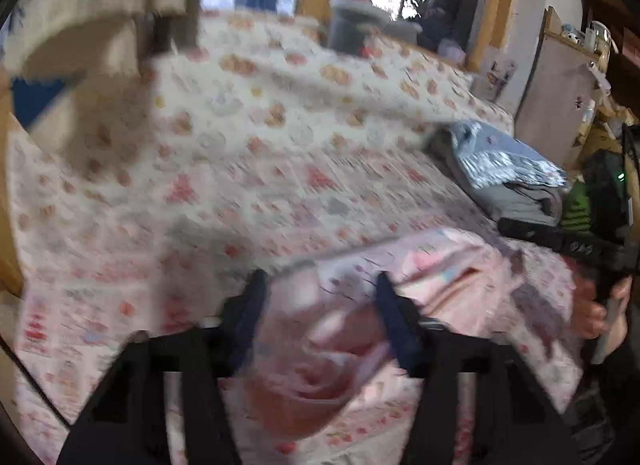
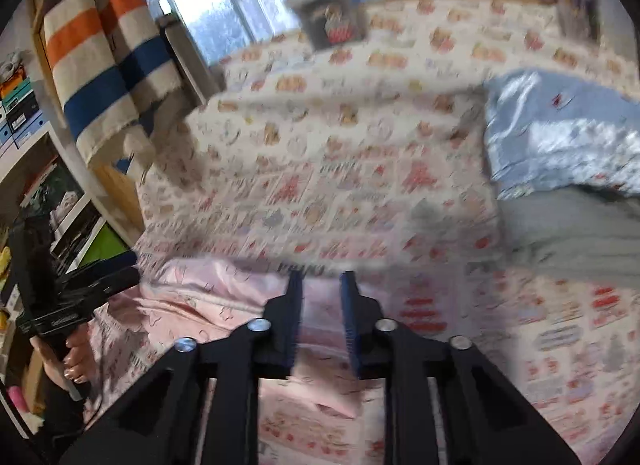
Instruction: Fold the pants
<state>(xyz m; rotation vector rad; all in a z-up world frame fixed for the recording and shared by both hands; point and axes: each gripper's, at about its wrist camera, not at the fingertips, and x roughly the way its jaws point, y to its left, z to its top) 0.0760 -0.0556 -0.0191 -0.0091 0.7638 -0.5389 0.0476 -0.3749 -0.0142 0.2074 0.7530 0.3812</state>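
Note:
The pink printed pants lie on a patterned bed cover, blurred by motion. My left gripper has its fingers wide apart, with bunched pink cloth between them; I cannot tell whether it grips. In the right wrist view the pants spread to the left. My right gripper has its fingers close together around a fold of the pants' edge. The right gripper also shows in the left wrist view, and the left gripper shows in the right wrist view.
The bed cover fills both views. A pile of folded blue and grey clothes lies on the right of the bed. A dark container stands at the far edge. A striped towel hangs on the left.

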